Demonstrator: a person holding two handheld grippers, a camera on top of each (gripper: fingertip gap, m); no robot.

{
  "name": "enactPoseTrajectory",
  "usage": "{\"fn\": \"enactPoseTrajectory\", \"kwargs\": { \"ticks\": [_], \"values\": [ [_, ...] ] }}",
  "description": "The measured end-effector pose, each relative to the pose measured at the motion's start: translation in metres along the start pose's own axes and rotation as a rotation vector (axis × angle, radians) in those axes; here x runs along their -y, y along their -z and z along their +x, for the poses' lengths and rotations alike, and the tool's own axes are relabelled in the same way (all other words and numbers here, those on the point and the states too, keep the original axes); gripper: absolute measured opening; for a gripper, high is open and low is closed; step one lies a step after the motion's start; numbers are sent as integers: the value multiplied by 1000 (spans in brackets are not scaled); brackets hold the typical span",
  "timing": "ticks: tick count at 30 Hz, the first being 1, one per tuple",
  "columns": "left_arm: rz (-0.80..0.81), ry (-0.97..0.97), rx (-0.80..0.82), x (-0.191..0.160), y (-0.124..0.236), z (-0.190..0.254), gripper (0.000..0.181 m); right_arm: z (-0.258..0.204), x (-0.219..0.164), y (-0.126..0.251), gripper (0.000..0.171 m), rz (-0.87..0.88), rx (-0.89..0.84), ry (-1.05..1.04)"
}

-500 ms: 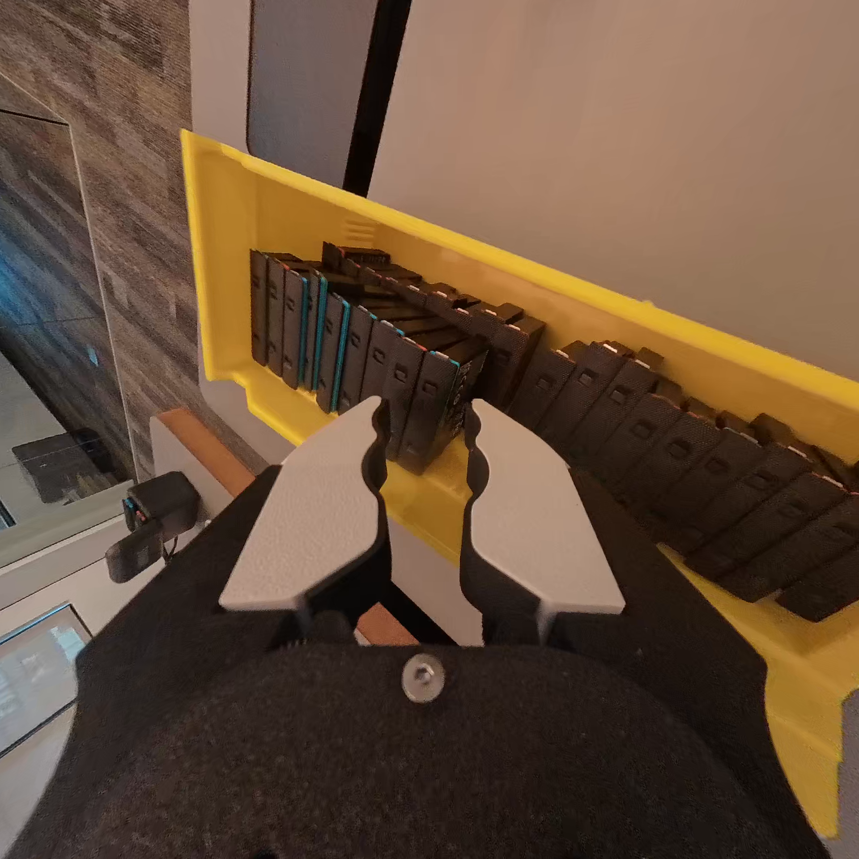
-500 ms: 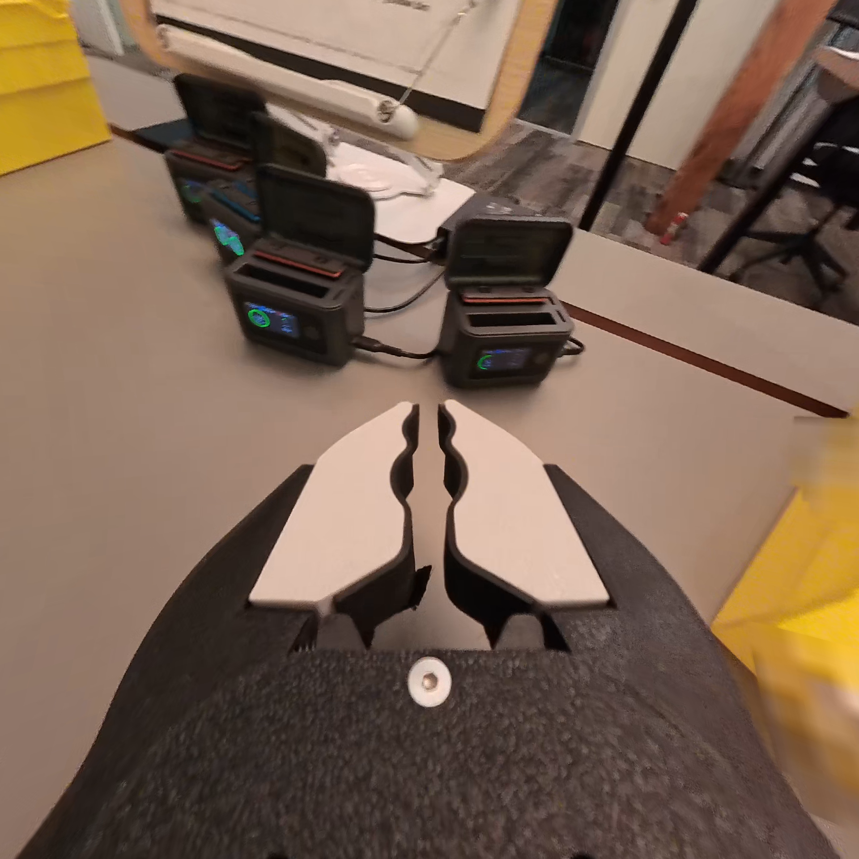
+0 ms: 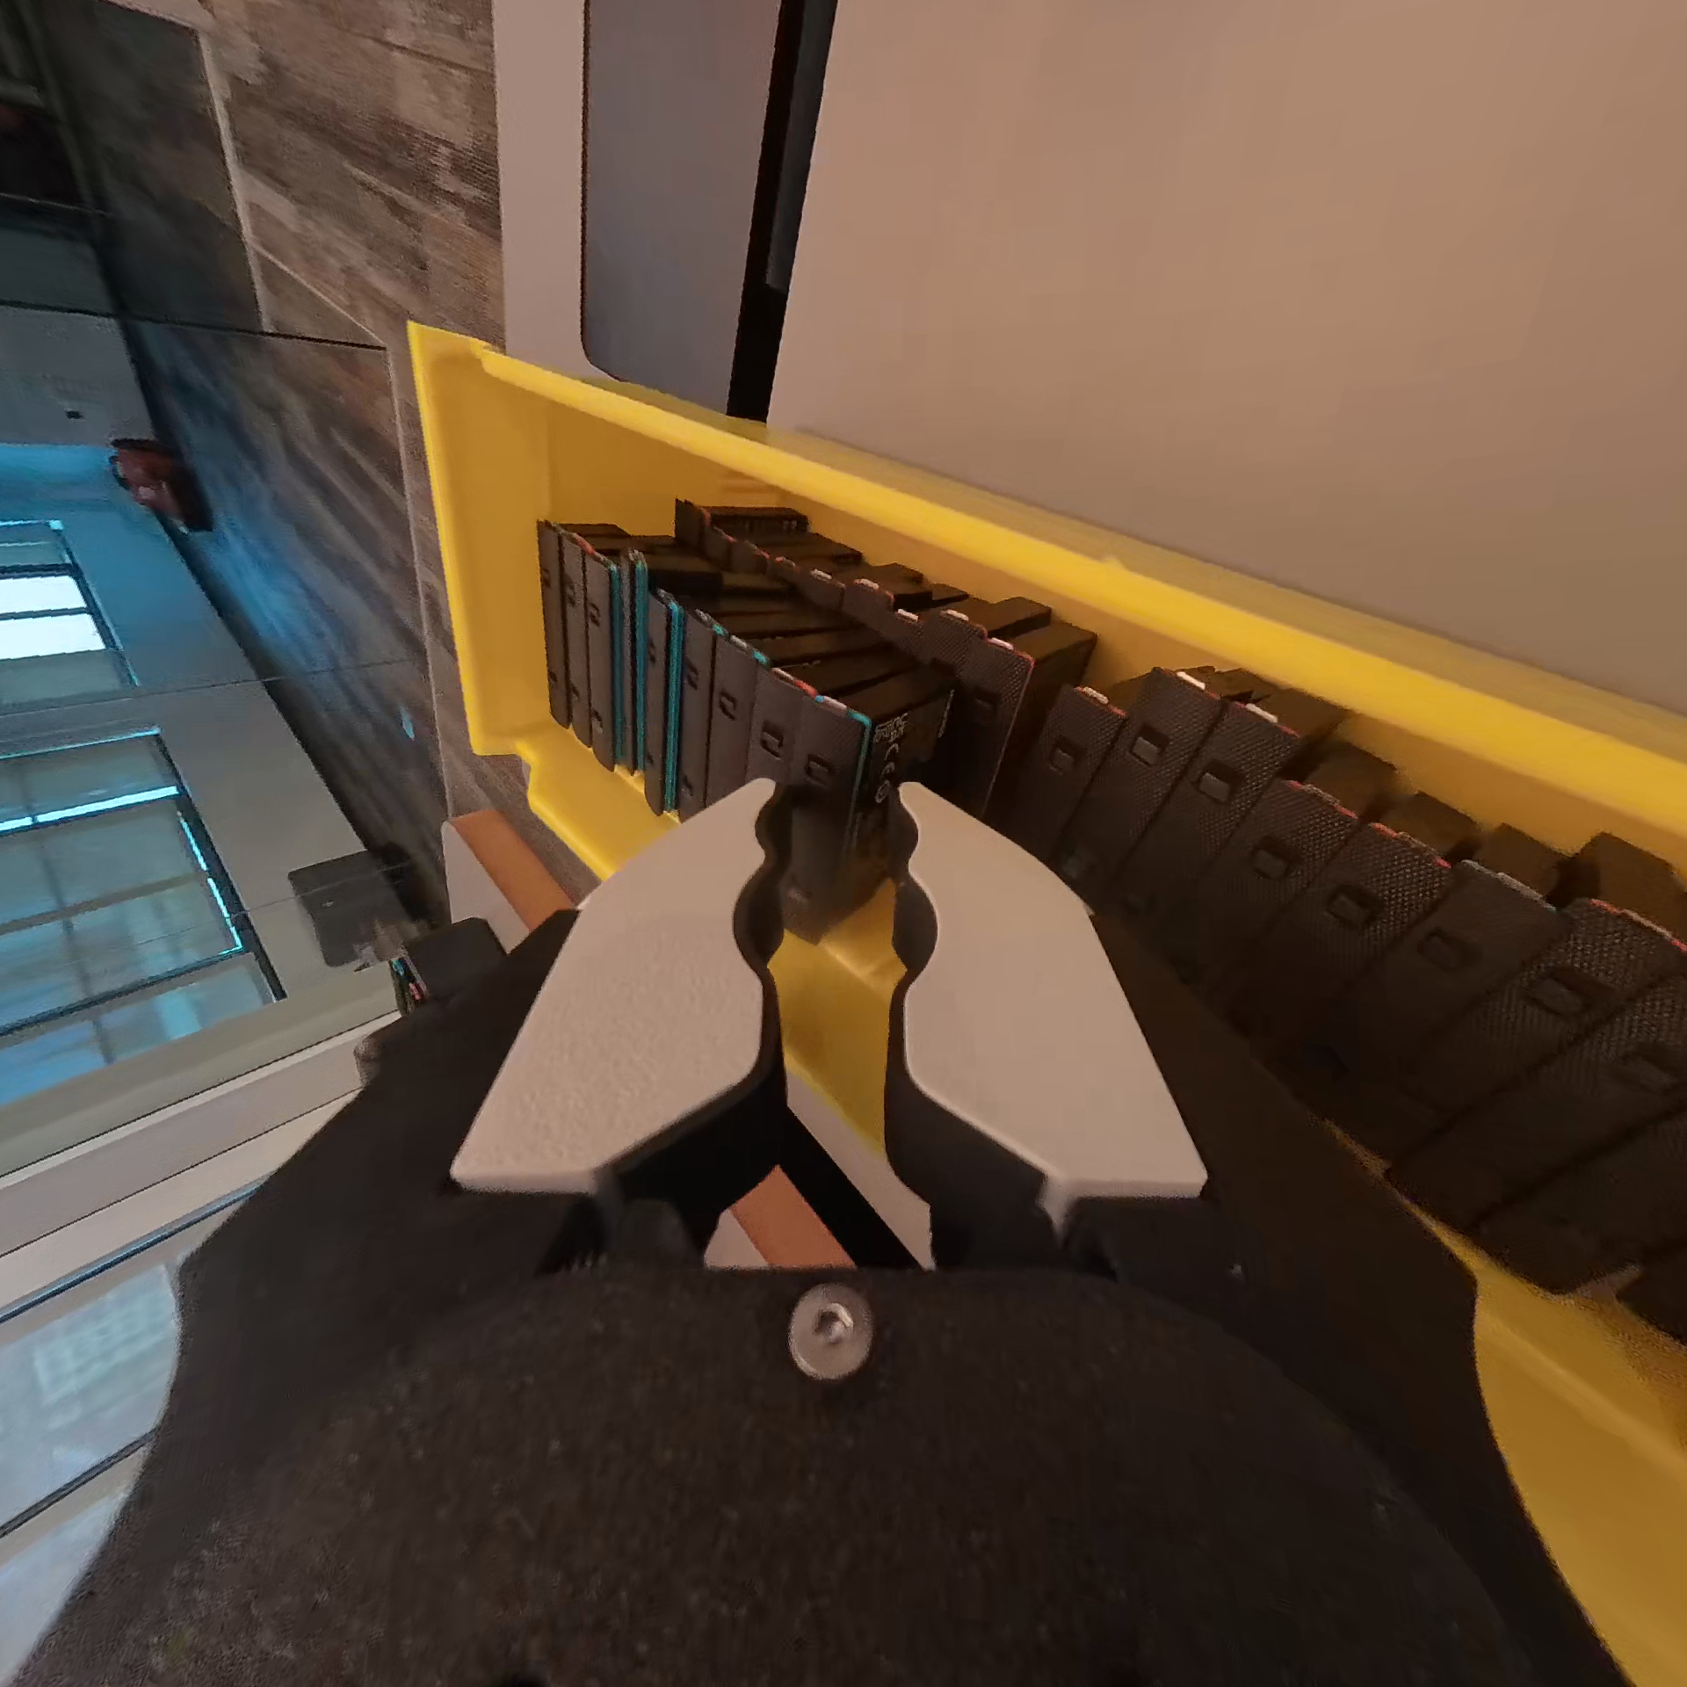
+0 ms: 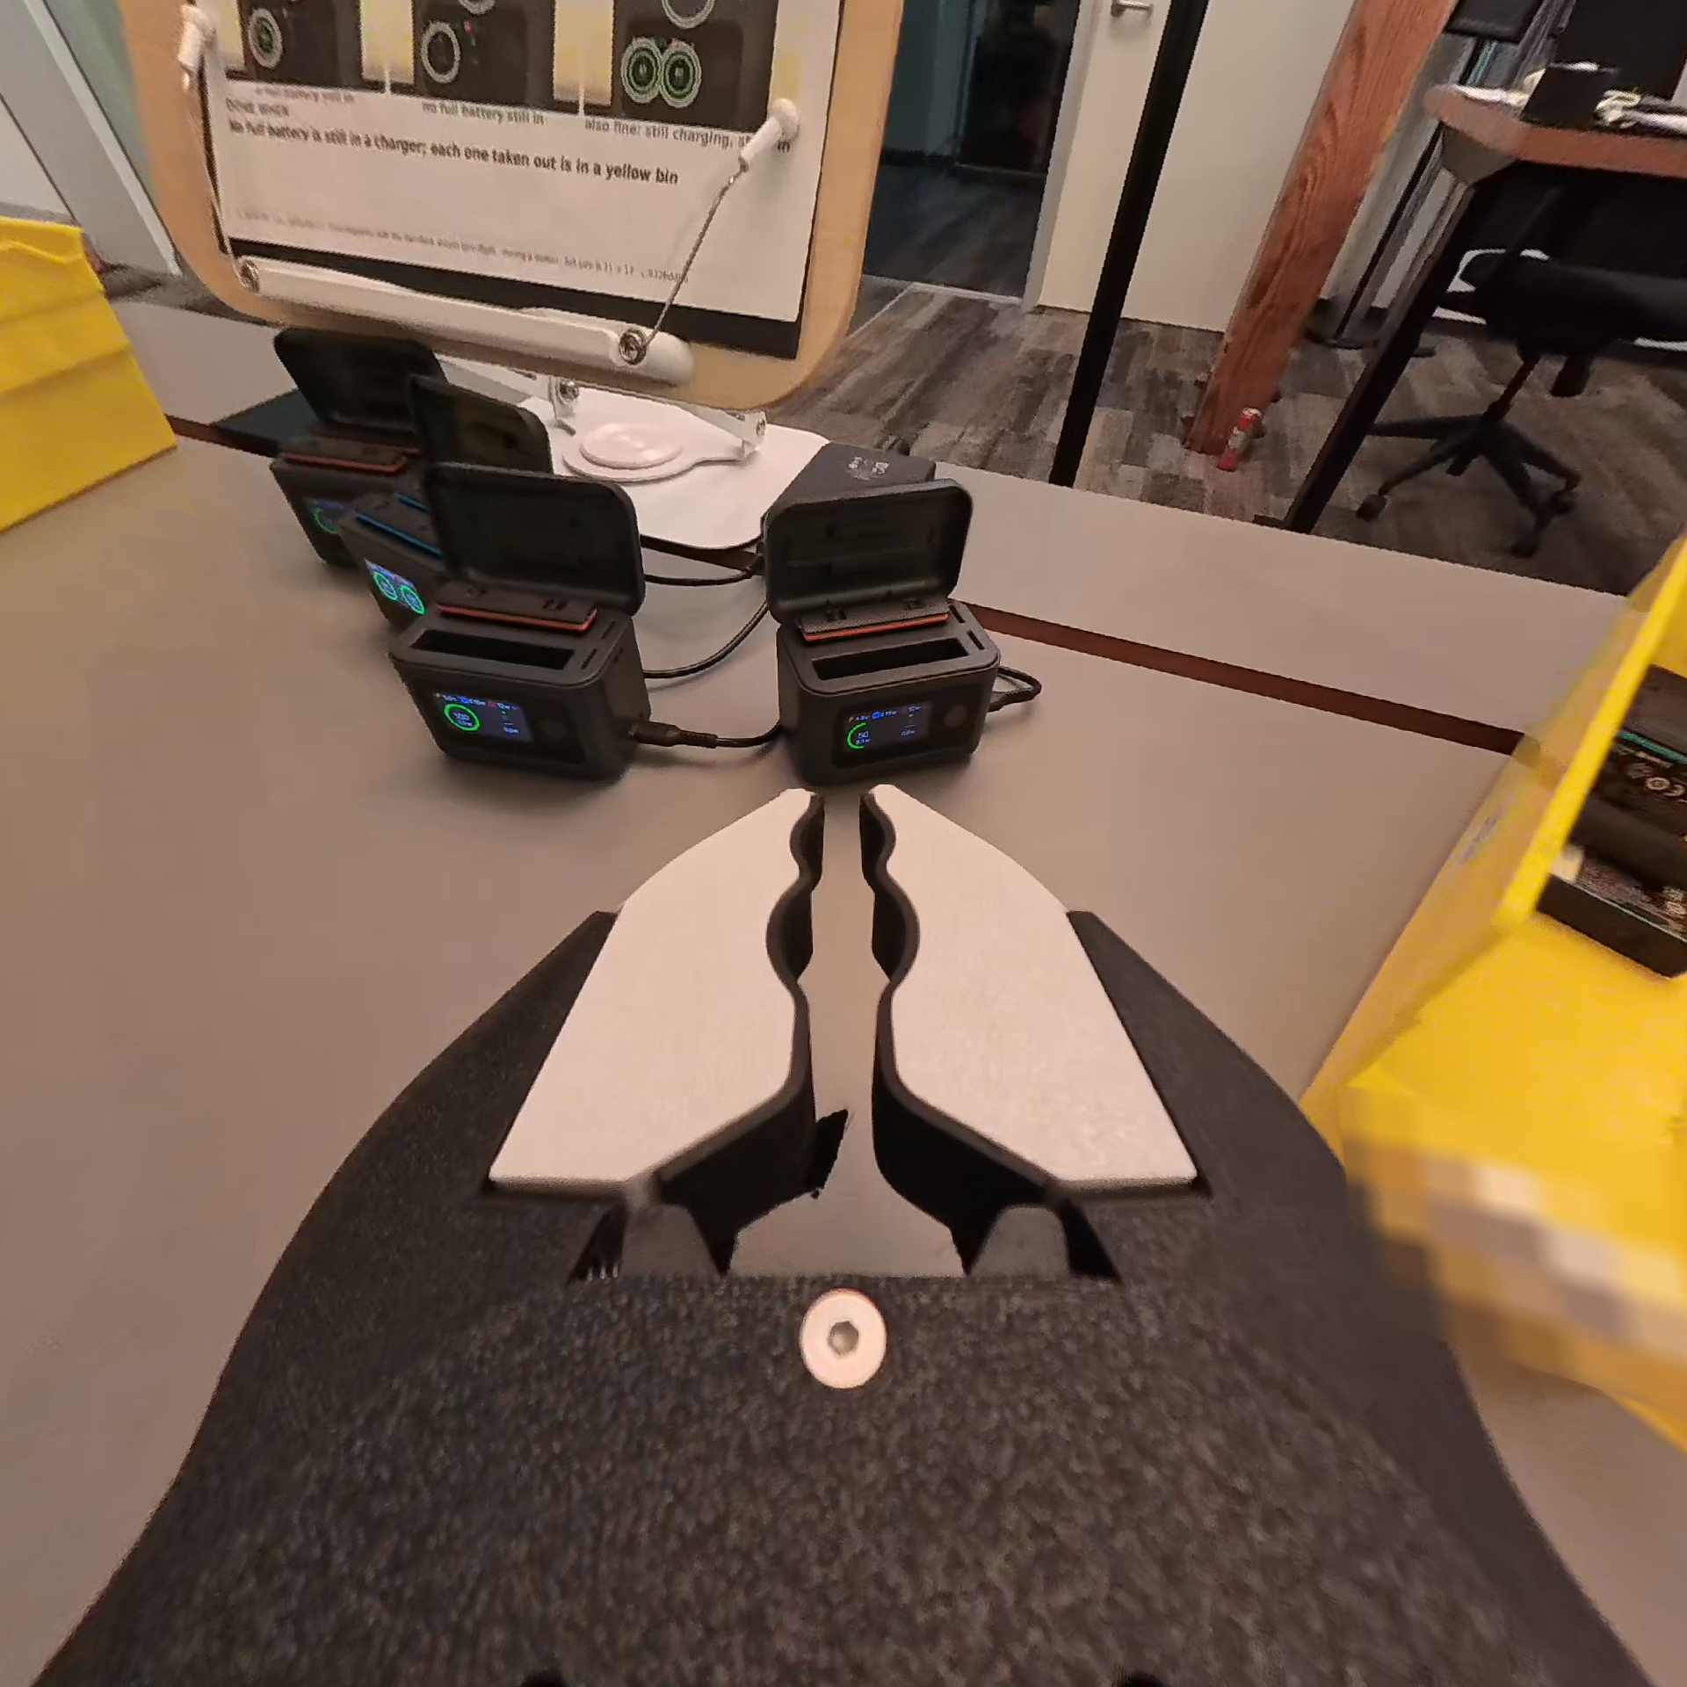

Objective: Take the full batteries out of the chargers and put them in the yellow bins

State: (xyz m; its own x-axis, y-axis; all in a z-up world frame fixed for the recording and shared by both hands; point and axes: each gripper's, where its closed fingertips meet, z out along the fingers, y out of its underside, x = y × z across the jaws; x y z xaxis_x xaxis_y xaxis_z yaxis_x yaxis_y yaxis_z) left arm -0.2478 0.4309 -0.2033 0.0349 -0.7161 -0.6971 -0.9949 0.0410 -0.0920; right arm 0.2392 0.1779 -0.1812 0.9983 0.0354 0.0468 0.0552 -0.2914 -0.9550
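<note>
Grey surface (image 4: 228,913) underneath — left tool (image 3: 835,803) sits parted at the yellow bin (image 3: 1187,621), straddling a battery (image 3: 840,822) stood in the row, seemingly letting go. Right tool (image 4: 842,803), nearly clenched and empty, faces the open chargers (image 4: 520,675) — likely next.

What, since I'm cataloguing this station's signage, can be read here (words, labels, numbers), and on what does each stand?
I quote no writing; these things carry it:
Paper sheet in the wood-framed stand: printed black lines, legible.
Left charger's screen: figures too small.
Right charger's screen: figures too small.
Battery at the row's end in the yellow bin: tiny white marks, unreadable.
Black power adapter: blurred marks.
</note>
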Motion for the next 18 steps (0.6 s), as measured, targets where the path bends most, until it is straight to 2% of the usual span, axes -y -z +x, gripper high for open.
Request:
{"fn": "enactPoseTrajectory", "kwargs": {
  "ticks": [3,6,10,15,18],
  "values": [
    [2,11,3,0,-1,3,26,1,-2,4,7,0,12,-12],
    [-15,2,-5,-1,4,1,15,0,-4,4,7,-6,30,-32],
    [-6,-4,-24,-2,8,6,15,-8,-4,6,7,-13,68,-73],
    [-34,-44,-22,-2,3,11,33,-65,-13,15,3,-43,264,-200],
    [-48,-44,-34,-2,5,8,24,-92,-18,26,0,-55,284,-150]
  ]
}}
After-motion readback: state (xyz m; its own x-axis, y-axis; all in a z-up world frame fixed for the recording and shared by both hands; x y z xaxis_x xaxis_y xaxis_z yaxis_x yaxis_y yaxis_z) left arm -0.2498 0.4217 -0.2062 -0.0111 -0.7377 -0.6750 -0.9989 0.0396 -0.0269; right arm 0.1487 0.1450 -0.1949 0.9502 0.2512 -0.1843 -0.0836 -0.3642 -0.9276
